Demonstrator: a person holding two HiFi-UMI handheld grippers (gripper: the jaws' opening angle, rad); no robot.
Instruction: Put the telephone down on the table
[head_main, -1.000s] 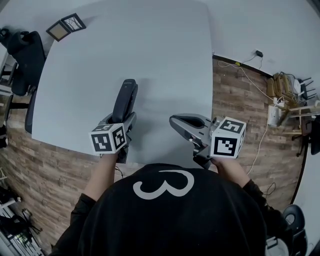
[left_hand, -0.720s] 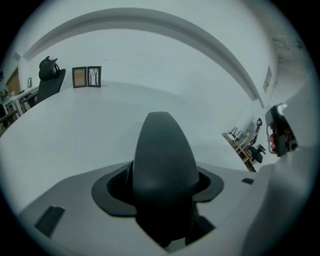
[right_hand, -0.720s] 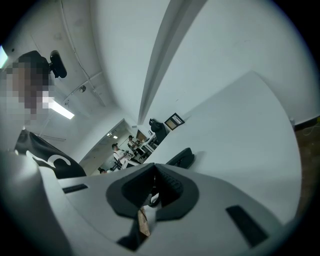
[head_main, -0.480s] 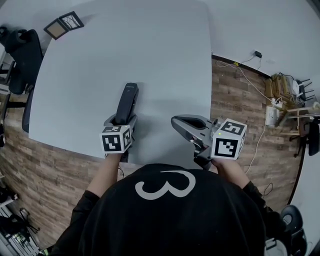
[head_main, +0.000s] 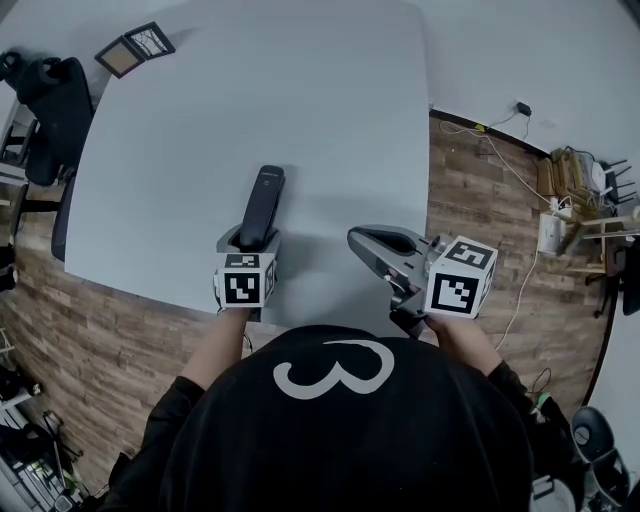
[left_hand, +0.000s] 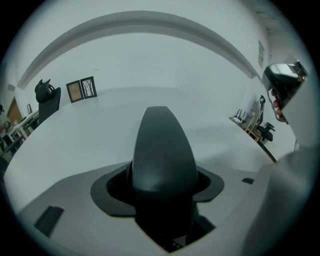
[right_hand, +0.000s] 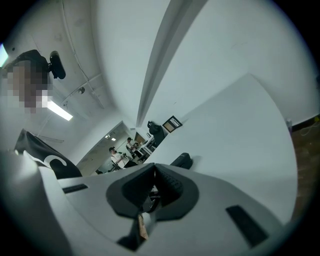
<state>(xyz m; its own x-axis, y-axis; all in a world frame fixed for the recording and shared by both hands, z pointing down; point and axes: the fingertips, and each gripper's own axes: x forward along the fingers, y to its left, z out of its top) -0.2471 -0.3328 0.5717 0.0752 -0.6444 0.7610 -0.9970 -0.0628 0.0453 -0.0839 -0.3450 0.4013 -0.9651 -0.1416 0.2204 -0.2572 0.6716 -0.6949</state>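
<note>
We pinch the telephone (head_main: 265, 198) in our left tool (head_main: 254, 238) low over the surface (head_main: 200, 110), only its release seems left; our right tool (head_main: 362, 240) is pressed together, empty.

wood-plank floor (head_main: 470, 220), black chair (head_main: 55, 110)

Near end of telephone (left_hand: 162, 155) buried in left hand-held gripper (head_main: 251, 240)
</note>
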